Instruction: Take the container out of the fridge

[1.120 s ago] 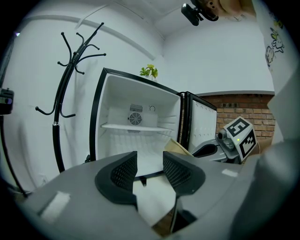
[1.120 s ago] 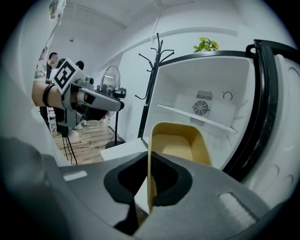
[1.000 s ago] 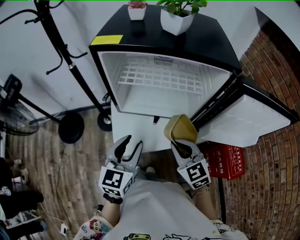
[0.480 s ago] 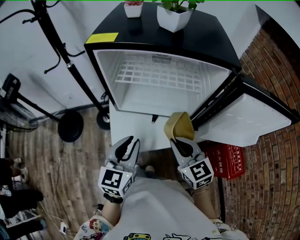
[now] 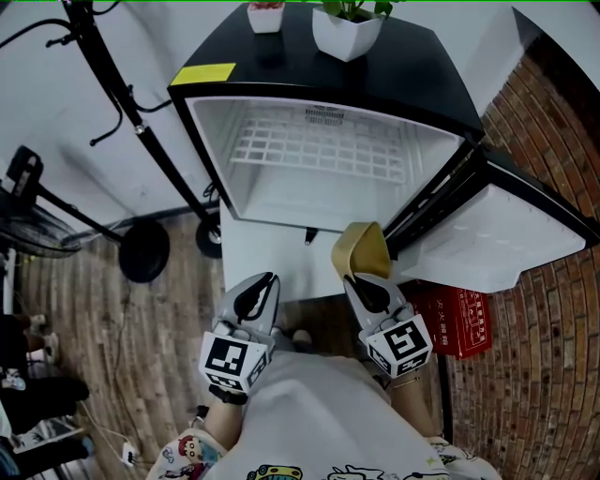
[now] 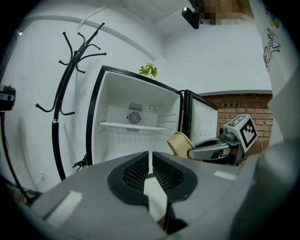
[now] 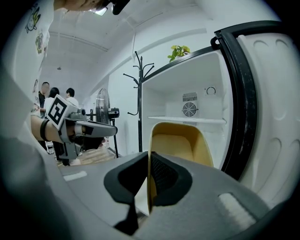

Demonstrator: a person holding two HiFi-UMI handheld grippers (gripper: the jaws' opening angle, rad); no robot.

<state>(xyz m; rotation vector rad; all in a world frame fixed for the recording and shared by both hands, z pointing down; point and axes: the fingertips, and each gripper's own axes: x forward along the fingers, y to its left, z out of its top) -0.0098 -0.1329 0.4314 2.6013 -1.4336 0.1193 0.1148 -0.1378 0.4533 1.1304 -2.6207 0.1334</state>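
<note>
The small fridge (image 5: 328, 159) stands open, its white inside bare apart from a wire shelf (image 5: 319, 150). In front of it, outside the cabinet, a yellow container (image 5: 361, 251) hangs tilted from my right gripper (image 5: 358, 279), which is shut on one of its walls. The right gripper view has that wall (image 7: 149, 159) pinched between the pads, the open container (image 7: 180, 143) beyond. My left gripper (image 5: 264, 279) is level with it to the left; its jaws have just been closing and now meet with nothing between them (image 6: 150, 161). The container (image 6: 179, 142) appears at the right of the left gripper view.
The fridge door (image 5: 497, 234) is swung open to the right, a red crate (image 5: 457, 323) below it. Two potted plants (image 5: 345, 28) stand on the fridge top. A black coat rack (image 5: 112, 84) and a fan (image 5: 23, 216) stand at the left. People (image 7: 51, 96) are behind.
The left gripper's jaws have gone from clearly apart to together, with nothing in them. The right gripper has stayed shut on the yellow container and has rolled slightly.
</note>
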